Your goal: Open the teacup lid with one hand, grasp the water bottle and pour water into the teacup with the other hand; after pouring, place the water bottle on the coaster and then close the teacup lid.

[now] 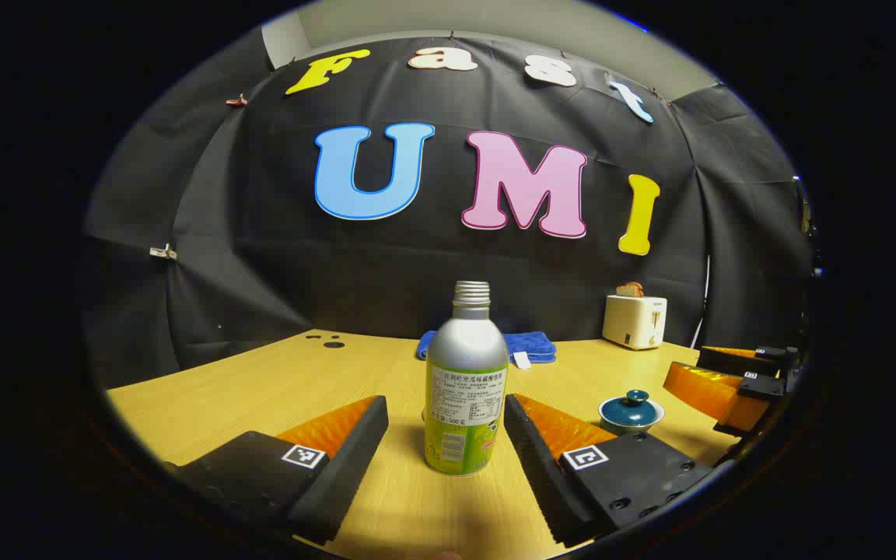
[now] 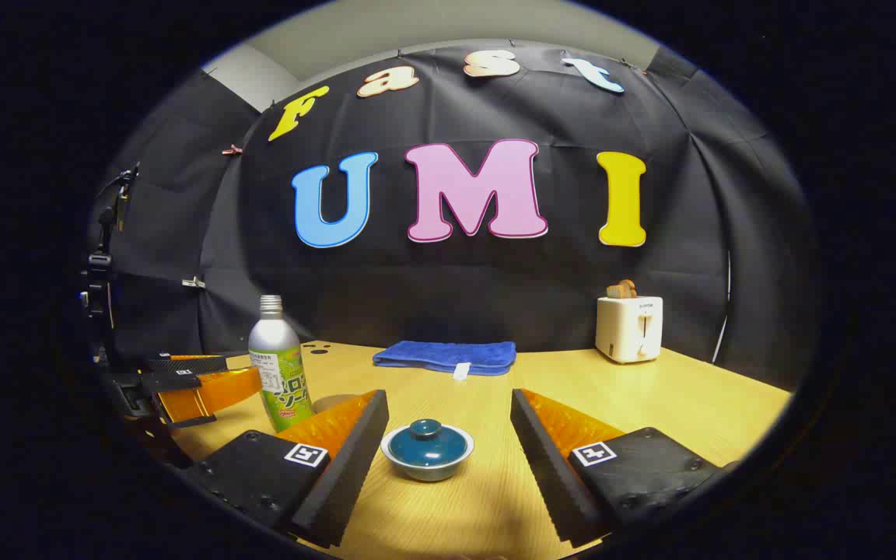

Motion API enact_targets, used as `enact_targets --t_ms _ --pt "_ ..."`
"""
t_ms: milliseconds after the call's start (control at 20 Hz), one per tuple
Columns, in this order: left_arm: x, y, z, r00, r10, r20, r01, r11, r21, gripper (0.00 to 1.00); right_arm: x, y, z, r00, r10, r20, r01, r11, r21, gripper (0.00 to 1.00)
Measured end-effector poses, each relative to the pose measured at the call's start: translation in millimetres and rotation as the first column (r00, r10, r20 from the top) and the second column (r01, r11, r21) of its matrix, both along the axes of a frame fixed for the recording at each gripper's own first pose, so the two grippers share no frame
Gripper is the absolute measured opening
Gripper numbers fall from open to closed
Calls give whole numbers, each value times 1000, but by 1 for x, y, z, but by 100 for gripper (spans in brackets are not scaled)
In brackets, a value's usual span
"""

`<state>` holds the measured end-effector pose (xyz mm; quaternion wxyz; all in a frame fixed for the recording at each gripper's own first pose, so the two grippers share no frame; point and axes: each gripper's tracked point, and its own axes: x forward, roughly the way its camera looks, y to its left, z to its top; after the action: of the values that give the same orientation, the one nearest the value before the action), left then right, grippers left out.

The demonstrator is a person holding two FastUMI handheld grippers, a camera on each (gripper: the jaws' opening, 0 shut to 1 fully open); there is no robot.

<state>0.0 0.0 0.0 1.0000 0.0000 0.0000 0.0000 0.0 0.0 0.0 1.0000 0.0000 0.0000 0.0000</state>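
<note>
A silver water bottle (image 1: pixel 465 381) with a green label and no cap stands upright on the wooden table. My left gripper (image 1: pixel 446 404) is open, one finger on each side of the bottle and neither touching it. The teal teacup (image 2: pixel 427 449), lid on, sits between the spread fingers of my open right gripper (image 2: pixel 448 398), with gaps on both sides. In the right gripper view the bottle (image 2: pixel 278 373) stands at the left with the left gripper (image 2: pixel 191 385) beside it. A flat round shape (image 2: pixel 331 403), perhaps the coaster, lies just right of the bottle, partly hidden.
A folded blue towel (image 2: pixel 448 355) lies at the back of the table (image 2: pixel 650 389). A white toaster (image 2: pixel 629 327) with bread in it stands at the back right. The black cloth wall closes off the far side.
</note>
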Motion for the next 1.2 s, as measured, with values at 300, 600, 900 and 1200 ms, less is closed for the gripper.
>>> enact_targets --t_ms 300,600,900,1200 --pt "0 -5 0 1000 -6 12 5 998 70 95 4 6 -7 999 6 -32 -7 1000 -14 98" --pt "0 -13 -1 998 -55 8 54 996 66 95 5 3 -8 1000 -11 -28 11 1000 -16 98" --pt "0 -11 -1 999 -42 9 41 997 65 95 5 3 -9 999 -9 -31 9 1000 -16 98" --pt "1 -14 -1 998 -56 9 56 996 66 95 23 6 -21 995 -8 -96 -1 996 -94 98"
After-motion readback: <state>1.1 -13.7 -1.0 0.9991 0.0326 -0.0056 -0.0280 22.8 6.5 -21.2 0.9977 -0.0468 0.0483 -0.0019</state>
